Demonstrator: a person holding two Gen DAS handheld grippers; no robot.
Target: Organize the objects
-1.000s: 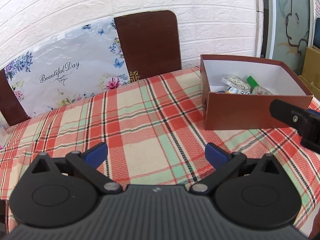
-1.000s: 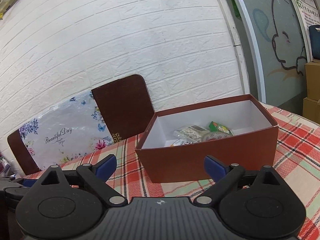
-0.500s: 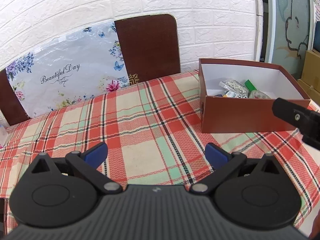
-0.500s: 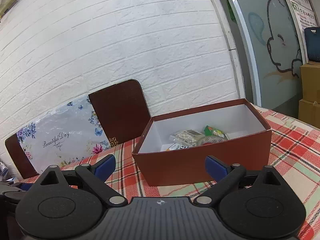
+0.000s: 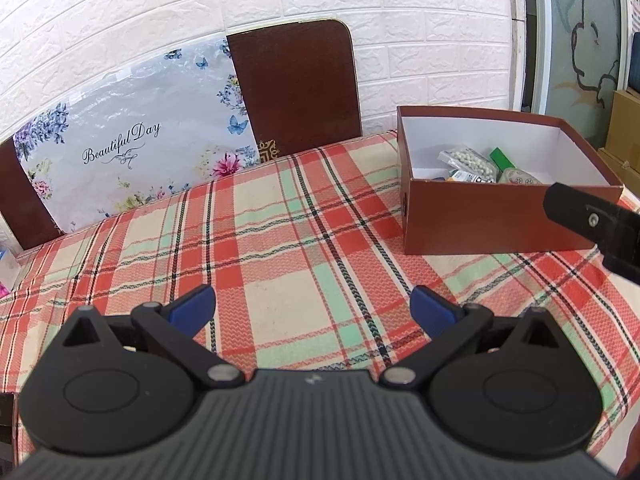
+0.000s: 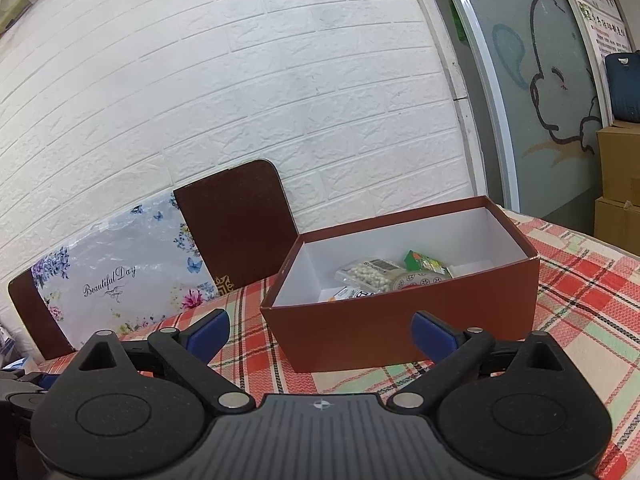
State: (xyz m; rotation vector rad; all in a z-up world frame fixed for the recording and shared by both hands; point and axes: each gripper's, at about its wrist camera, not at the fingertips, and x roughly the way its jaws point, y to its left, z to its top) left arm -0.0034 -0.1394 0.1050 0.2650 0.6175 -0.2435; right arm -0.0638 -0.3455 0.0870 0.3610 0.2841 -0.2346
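Plaid cloth, red, cream and green, covers the table point(image 5: 304, 240) in my left wrist view, and no loose item shows on it; the task's things I can see lie in the brown box point(image 5: 480, 220) at the far right: a bag of white beads point(image 5: 468, 160), a green packet point(image 5: 502, 157) and a round patterned pouch point(image 5: 520, 178). I judge the risk here to be a collision: part of the right gripper point(image 5: 596, 224) juts in just before the box's near wall, and a careless sweep could knock or slide the light box. My left gripper point(image 5: 312, 306) has its blue pads point(image 5: 192, 306) wide apart, holding nothing and touching nothing. In my right wrist view, the same box point(image 6: 400, 328) sits just beyond the right gripper point(image 6: 320, 332), whose pads point(image 6: 434, 334) are likewise spread wide and empty, clear of the box wall. Beads point(image 6: 370, 274), green packet point(image 6: 424, 260) and pouch point(image 6: 416, 280) rest against the box floor. Behind stand a dark chair back point(image 6: 236, 220) and a floral sheet point(image 6: 116, 276).
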